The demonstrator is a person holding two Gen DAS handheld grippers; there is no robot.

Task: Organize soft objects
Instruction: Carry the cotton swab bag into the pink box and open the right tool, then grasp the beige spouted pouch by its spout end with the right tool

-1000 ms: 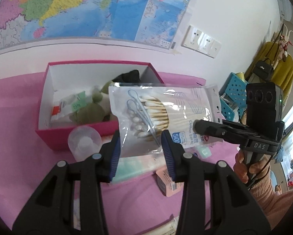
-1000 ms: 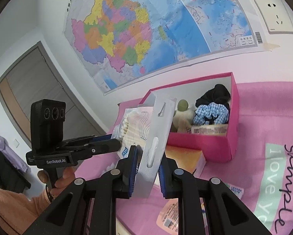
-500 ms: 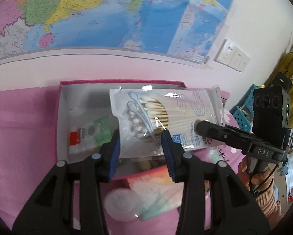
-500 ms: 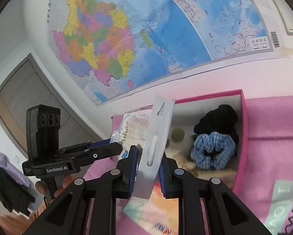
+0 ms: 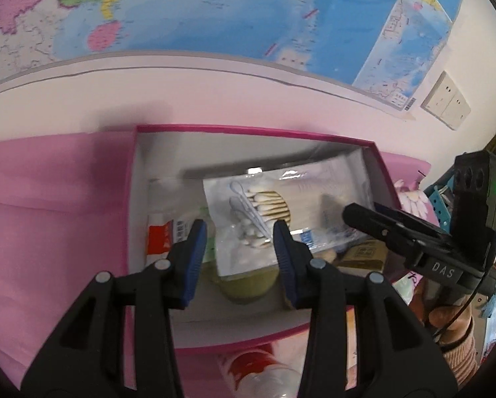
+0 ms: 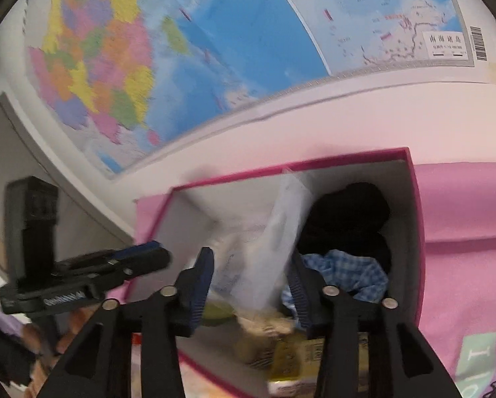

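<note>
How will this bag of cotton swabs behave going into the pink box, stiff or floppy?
Probably floppy: the bag of cotton swabs is thin clear film, crinkled where the left claw holds it. Likely light, since it holds only thin sticks. The glossy film may slide once let go in the pink box.

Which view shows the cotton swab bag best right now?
Left wrist view: the cotton swab bag lies broadside over the pink box, swabs readable through the clear film. Right wrist view catches the bag edge-on and blurred between its fingers, contents unreadable.
</note>
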